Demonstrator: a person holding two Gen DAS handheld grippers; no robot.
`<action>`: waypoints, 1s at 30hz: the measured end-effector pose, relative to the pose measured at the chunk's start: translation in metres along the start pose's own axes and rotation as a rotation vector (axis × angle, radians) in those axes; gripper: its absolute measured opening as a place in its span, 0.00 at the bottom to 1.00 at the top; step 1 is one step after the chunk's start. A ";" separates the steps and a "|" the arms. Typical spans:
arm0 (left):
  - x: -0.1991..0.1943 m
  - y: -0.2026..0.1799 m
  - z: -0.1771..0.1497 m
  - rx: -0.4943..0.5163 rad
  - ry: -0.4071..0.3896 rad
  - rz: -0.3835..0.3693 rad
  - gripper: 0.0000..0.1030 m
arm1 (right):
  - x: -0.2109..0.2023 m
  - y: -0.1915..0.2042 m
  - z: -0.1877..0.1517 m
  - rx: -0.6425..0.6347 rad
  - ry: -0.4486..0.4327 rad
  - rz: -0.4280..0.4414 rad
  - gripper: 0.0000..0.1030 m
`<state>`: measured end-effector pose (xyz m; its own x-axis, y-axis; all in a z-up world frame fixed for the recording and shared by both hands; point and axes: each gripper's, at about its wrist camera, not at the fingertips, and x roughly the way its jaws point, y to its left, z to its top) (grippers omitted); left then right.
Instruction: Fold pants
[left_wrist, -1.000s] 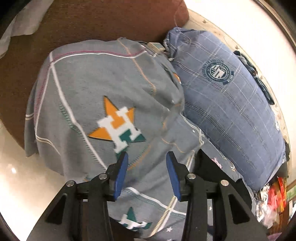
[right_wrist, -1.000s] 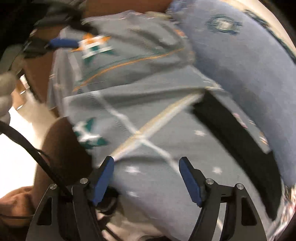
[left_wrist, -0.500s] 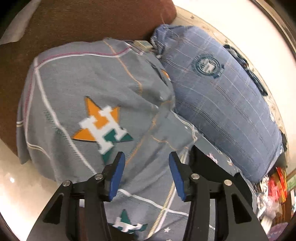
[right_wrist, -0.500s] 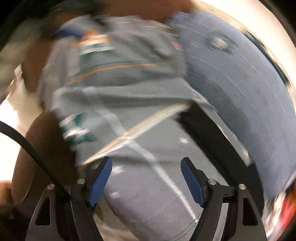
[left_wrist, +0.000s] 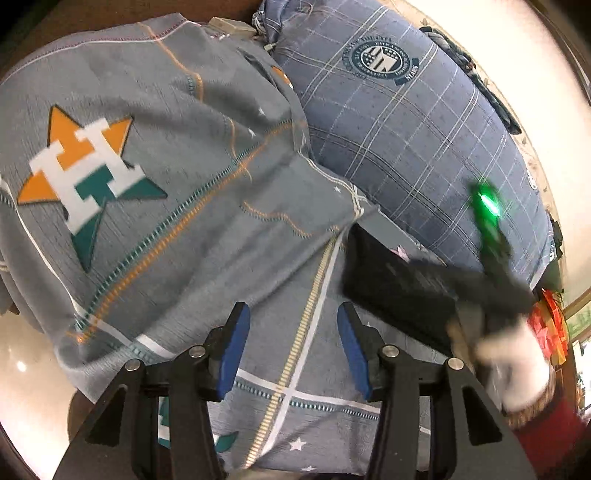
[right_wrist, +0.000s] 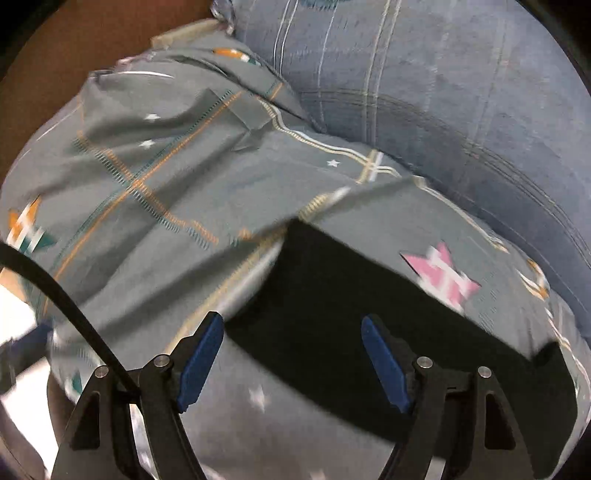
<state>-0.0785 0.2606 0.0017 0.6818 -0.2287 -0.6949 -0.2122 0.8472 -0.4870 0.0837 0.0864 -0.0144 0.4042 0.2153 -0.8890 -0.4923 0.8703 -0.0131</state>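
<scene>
my left gripper (left_wrist: 291, 350) hangs over the grey bedsheet printed with orange, white and teal star logos (left_wrist: 177, 206); its blue-padded fingers (left_wrist: 231, 350) have just been opening and stand apart, with only the sheet below them, nothing clamped. to the right lies the black folded pants (left_wrist: 395, 288), flat on the sheet, near the blue plaid pillow with a round crest (left_wrist: 399, 122) on the far right. my right gripper (right_wrist: 291, 363) hovers just above the pants (right_wrist: 351, 314), fingers (right_wrist: 199, 363) spread wide, gripping nothing. in the left view a white-gloved hand with a red sleeve (left_wrist: 517, 365) shows at the right edge, blurred, with a green light beside it
</scene>
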 end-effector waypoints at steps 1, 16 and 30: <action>0.000 0.000 -0.002 -0.001 0.000 0.002 0.47 | 0.011 0.003 0.010 0.003 0.030 -0.026 0.79; 0.000 0.001 0.000 -0.009 -0.012 -0.005 0.47 | 0.020 -0.014 0.019 0.016 0.074 -0.035 0.15; 0.023 -0.061 -0.021 0.094 0.075 -0.025 0.47 | -0.061 -0.109 -0.021 0.289 -0.138 0.168 0.14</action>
<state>-0.0647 0.1937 0.0046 0.6310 -0.2828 -0.7224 -0.1263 0.8813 -0.4554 0.0965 -0.0309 0.0319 0.4462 0.4069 -0.7971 -0.3308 0.9026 0.2756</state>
